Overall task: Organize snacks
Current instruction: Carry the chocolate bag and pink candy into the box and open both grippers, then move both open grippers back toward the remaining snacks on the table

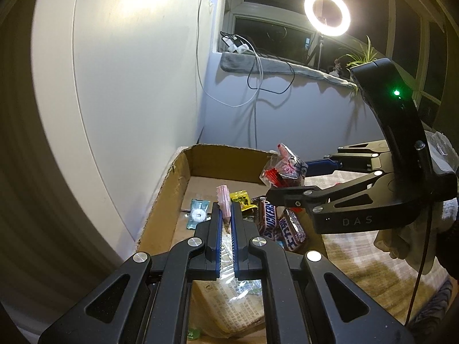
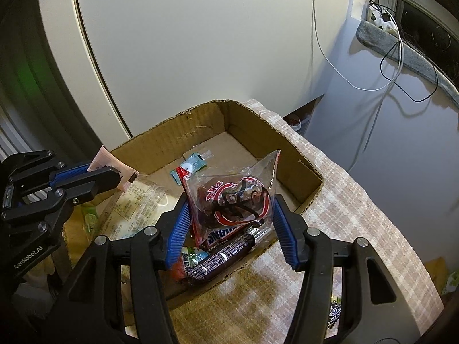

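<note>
The left tongs [image 1: 226,215] are clamped together on a thin pink packet [image 1: 223,200], holding it over the cardboard box [image 2: 160,146]. The right tongs [image 2: 229,215] stand partly apart, and a clear bag with a red and black print [image 2: 238,195] sits between their blue pads [image 2: 179,235]; whether the pads press it I cannot tell. It hangs above the box's near corner. Beneath lie bars reading "SNICKERS" [image 1: 268,219], a yellow packet [image 1: 241,197] and a teal sachet [image 1: 196,213]. The tong frames read "DAS" and "GenRobot.AI".
</note>
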